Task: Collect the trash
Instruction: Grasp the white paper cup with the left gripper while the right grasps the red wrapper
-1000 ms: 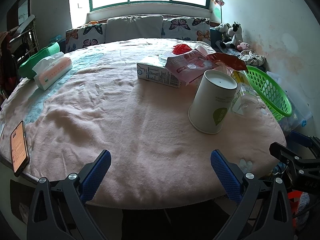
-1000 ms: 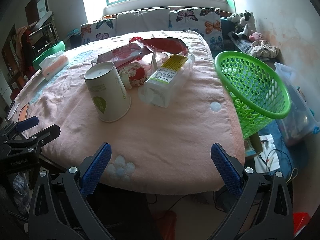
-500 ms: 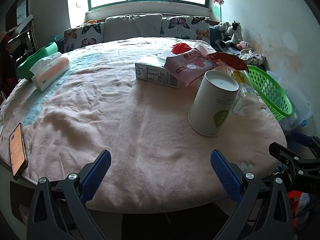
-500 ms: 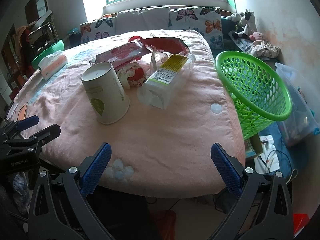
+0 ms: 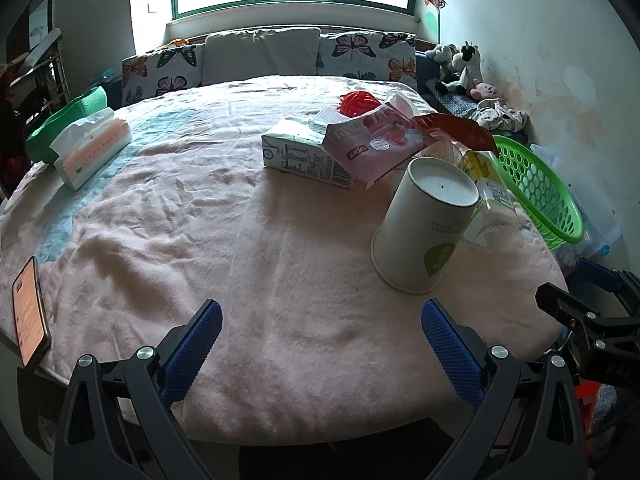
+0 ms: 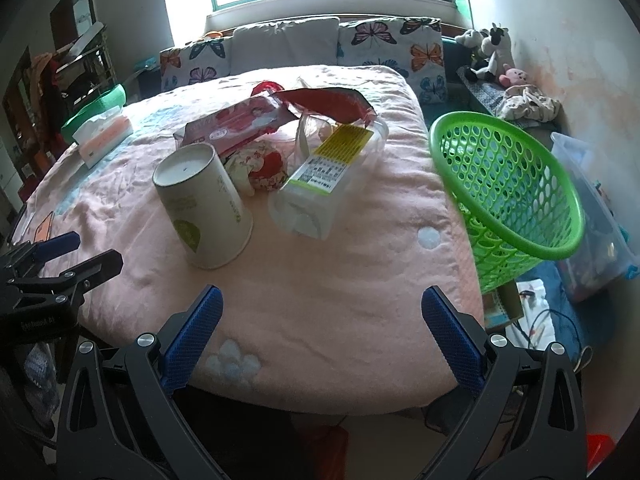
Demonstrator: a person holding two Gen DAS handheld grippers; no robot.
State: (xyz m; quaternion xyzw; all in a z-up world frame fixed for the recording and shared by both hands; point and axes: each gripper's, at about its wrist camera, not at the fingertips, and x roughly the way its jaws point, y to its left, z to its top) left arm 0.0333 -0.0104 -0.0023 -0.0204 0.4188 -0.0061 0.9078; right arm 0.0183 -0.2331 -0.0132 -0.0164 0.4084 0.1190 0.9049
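An upside-down paper cup (image 5: 424,228) (image 6: 204,208) stands on the pink-covered table (image 5: 200,232). Behind it lie a milk carton (image 5: 304,154), a pink wrapper (image 5: 376,144) (image 6: 236,124), a red wrapper (image 6: 324,100), a clear plastic box with a yellow label (image 6: 332,176) and a crumpled red-and-white wrapper (image 6: 260,164). A green basket (image 6: 508,200) (image 5: 536,196) hangs off the table's right edge. My left gripper (image 5: 320,344) is open and empty over the near edge, left of the cup. My right gripper (image 6: 320,340) is open and empty, in front of the plastic box.
A tissue pack (image 5: 92,152) and a green bowl (image 5: 64,120) sit at the far left. A phone (image 5: 30,316) lies at the near left edge. Butterfly cushions (image 5: 160,68) line the back. A clear storage bin (image 6: 592,216) stands on the floor, right.
Both grippers have moved slightly forward over the table edge, so the cup and trash look a little nearer. Both stay open and empty.
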